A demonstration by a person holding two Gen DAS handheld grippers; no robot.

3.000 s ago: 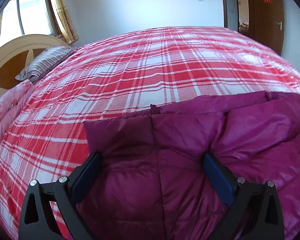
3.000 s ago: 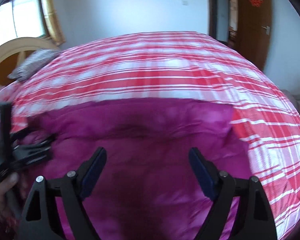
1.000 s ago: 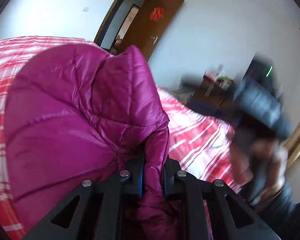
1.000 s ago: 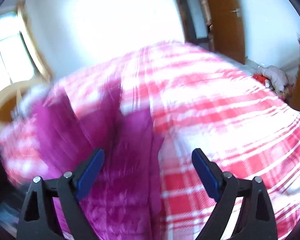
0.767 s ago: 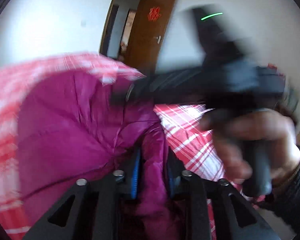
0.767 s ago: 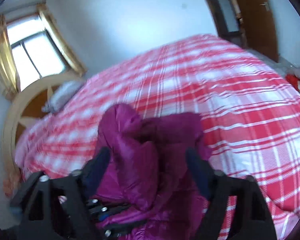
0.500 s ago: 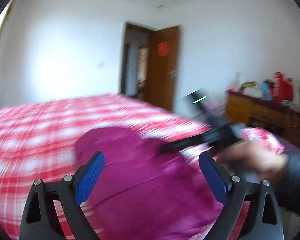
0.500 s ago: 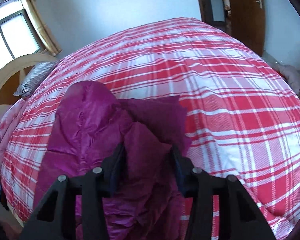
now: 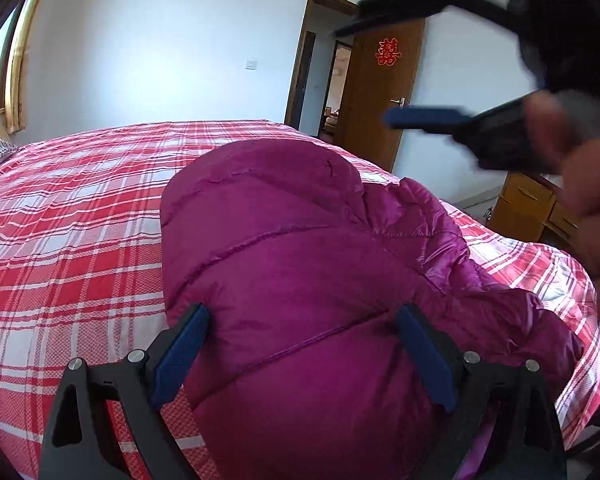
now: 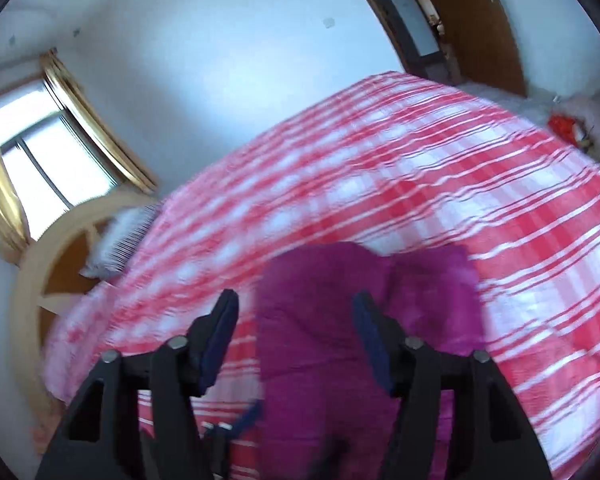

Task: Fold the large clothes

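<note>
- We see the magenta down jacket (image 9: 300, 288) bunched in a puffy heap near the bed's (image 9: 60, 240) near edge, toward its door-side corner
- We judge it light, soft and springy, its shiny shell probably slippery; thin flaps will likely slide out, so we would pinch a stitched hem, collar or sleeve cuff
- Our left gripper (image 9: 302, 354) stands wide open, its pads either side of the bulging quilted panel, pinching nothing
- Our right gripper (image 10: 296, 340) is opening, jaws part-way, with nothing between the pads and the jacket (image 10: 340, 340) lying beyond them
- The left view is sharp, showing quilting seams and the right gripper (image 9: 420, 116) raised above the bed; the blurred right view alone shows the headboard (image 10: 60, 248) and pillow (image 10: 120, 240)
</note>
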